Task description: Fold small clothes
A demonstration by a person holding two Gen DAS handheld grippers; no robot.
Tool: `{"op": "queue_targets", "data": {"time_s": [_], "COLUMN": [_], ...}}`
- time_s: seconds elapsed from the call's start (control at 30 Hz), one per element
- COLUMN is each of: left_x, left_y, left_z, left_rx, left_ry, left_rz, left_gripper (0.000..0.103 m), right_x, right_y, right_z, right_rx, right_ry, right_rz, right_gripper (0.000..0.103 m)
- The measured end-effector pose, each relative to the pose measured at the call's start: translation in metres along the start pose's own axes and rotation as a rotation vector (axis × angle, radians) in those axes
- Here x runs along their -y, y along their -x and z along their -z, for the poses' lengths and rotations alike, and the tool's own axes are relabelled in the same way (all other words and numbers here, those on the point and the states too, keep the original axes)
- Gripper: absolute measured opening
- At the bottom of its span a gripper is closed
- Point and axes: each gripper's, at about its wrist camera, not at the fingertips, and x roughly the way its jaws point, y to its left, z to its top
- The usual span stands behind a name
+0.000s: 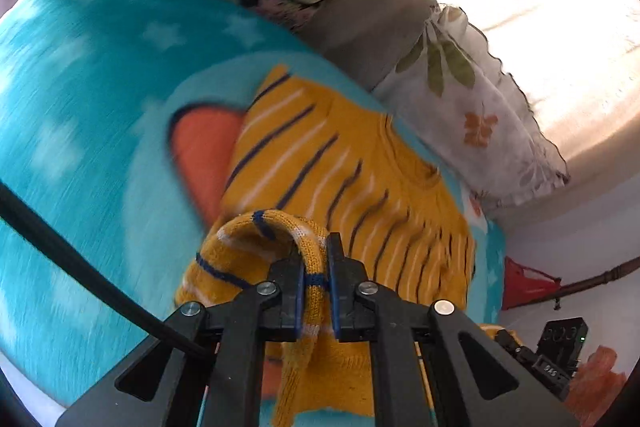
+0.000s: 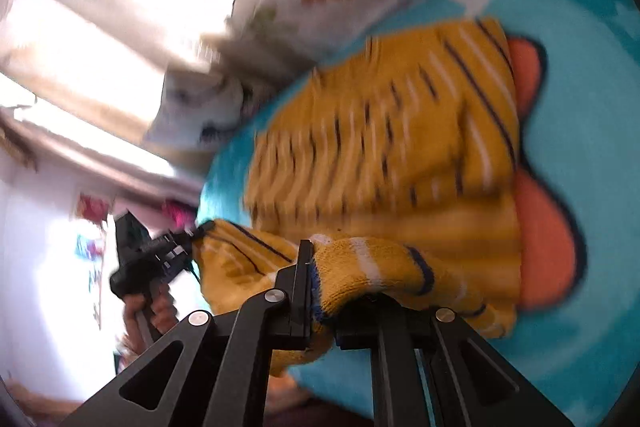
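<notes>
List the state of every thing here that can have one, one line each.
Left tool: shut on a fold of the sweater's edge.
Right tool: shut on another bunched part of the sweater.
Yellow striped sweater: partly folded, near edge lifted, the rest lying on the blanket.
Turquoise blanket: spread flat under the sweater.
Floral pillow: lying beside the blanket.

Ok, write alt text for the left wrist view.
The left gripper is shut on the hem of a mustard-yellow knitted sweater with navy and white stripes, lifting it off a turquoise fleece blanket. Floral pillows lie behind.
</notes>
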Motion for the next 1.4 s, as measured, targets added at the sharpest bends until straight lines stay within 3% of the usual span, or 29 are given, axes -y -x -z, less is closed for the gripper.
{"op": "queue_targets", "data": {"time_s": [0.13, 0.3, 0.4, 0.5, 0.57, 0.6, 0.63, 0.67, 0.77, 0.9, 1.13, 1.33, 1.4], "left_x": [0.015, 0.017, 0.009, -0.001, -0.005, -0.005, -0.006, -0.007, -0.01, -0.011, 0.009, 0.009, 0.005], "left_y": [-0.043, -0.085, -0.106, -0.116, -0.118, -0.117, -0.117, -0.114, -0.104, -0.091, -0.068, -0.074, -0.069], "left_z": [-0.04, -0.072, -0.088, -0.101, -0.108, -0.109, -0.112, -0.114, -0.117, -0.117, -0.09, -0.064, -0.059], "left_rx": [-0.029, -0.087, -0.128, -0.152, -0.153, -0.149, -0.142, -0.127, -0.083, -0.083, -0.055, -0.068, -0.064], "left_ry": [-0.028, -0.025, 0.01, 0.08, 0.112, 0.121, 0.129, 0.141, 0.173, 0.151, -0.088, -0.182, -0.175], "left_rz": [-0.019, -0.021, -0.022, 0.023, 0.062, 0.077, 0.091, 0.108, 0.12, 0.081, -0.107, -0.238, -0.239], "left_gripper": [0.009, 0.01, 0.011, 0.019, 0.025, 0.029, 0.039, 0.051, 0.065, 0.066, 0.067, 0.067, 0.067], "right_x": [0.012, 0.042, 0.06, 0.074, 0.082, 0.084, 0.087, 0.088, 0.087, 0.073, 0.02, 0.005, 0.016], "right_y": [-0.012, -0.04, -0.052, -0.061, -0.066, -0.067, -0.068, -0.069, -0.068, -0.061, -0.059, -0.103, -0.12], "right_z": [-0.042, -0.07, -0.085, -0.105, -0.116, -0.12, -0.124, -0.129, -0.14, -0.147, -0.138, -0.136, -0.148], "right_rx": [0.059, 0.072, 0.091, 0.127, 0.155, 0.166, 0.177, 0.191, 0.214, 0.222, 0.235, 0.104, 0.076], "right_ry": [-0.034, -0.155, -0.219, -0.297, -0.348, -0.365, -0.375, -0.382, -0.391, -0.322, -0.045, 0.124, 0.137], "right_rz": [0.076, 0.125, 0.126, 0.113, 0.102, 0.102, 0.106, 0.114, 0.123, 0.166, 0.422, 0.49, 0.539], "right_gripper": [0.008, 0.009, 0.012, 0.019, 0.026, 0.037, 0.049, 0.053, 0.057, 0.059, 0.059, 0.059, 0.059]}}
